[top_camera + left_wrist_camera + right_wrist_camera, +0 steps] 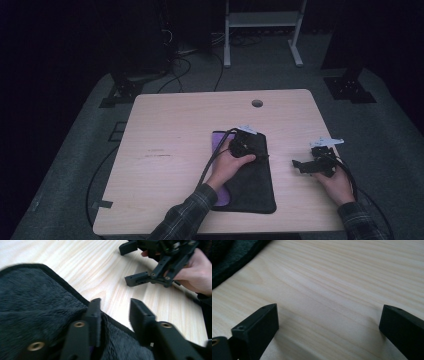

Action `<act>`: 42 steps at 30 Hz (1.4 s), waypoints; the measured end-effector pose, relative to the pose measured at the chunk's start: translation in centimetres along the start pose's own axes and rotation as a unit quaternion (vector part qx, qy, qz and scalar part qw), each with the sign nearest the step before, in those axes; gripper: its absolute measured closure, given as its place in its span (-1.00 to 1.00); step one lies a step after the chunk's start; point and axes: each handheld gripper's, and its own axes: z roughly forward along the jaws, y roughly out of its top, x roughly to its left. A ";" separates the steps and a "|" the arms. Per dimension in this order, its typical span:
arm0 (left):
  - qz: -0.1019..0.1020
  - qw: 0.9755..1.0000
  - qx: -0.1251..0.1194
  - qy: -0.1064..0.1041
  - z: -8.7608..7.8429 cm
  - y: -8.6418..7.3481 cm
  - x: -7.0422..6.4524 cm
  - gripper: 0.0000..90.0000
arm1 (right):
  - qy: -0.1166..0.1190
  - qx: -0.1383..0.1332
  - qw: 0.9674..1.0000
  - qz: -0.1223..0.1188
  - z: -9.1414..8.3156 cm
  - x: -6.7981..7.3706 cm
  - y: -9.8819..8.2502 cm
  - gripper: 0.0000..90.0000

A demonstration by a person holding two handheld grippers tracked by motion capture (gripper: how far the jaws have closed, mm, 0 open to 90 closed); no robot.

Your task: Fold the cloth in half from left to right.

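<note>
High view first: we see one dark fuzzy cloth [252,187] lying flat on the tabletop [165,150], near the middle and a bit toward our side. Its long way runs from the near edge to the far edge of the tabletop. A strip of purple peeks out along its left side.

We count one cloth, two hand-held grippers and two hands.

Our left hand-held gripper [245,142] sits over the far end of the cloth. In the left gripper view, its two black jaws are partly spread, with a gap between them. One jaw rests on the fuzzy cloth at its edge, and the other jaw hangs over the cloth's edge where the bare wood begins. Nothing is pinched between them.

Our right hand-held gripper [307,165] is off to the right of the cloth, over bare wood and well apart from it. In the right gripper view, its jaws are spread wide, with plain wood between them. It holds nothing. We can see a corner of the cloth [229,257] at the top left there.
</note>
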 end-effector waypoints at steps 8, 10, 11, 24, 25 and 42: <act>0.021 0.998 -0.005 0.060 -4.3 -1.5 0.1 -0.05 | -0.029 -0.001 0.999 0.031 -0.2 0.1 -0.2 -0.96; 0.022 0.997 -0.010 0.070 -5.4 -2.0 0.1 -0.08 | -0.034 -0.001 0.999 0.034 -0.3 0.1 -0.3 -0.96; 0.021 0.997 -0.013 0.074 -5.9 -2.3 0.2 -0.10 | -0.035 -0.001 0.999 0.036 -0.3 0.1 -0.3 -0.96; 0.014 0.989 -0.005 0.145 -12.2 -7.7 1.2 -0.22 | -0.046 -0.001 0.998 0.047 -0.3 0.4 -0.4 -0.96; 0.013 0.989 -0.006 0.149 -12.7 -8.1 1.3 -0.23 | -0.045 -0.001 0.998 0.047 -0.3 0.5 -0.3 -0.96; -0.008 0.978 0.017 0.207 -17.5 -14.7 3.3 -0.24 | -0.051 -0.022 0.997 0.054 -0.6 0.8 -0.3 -0.50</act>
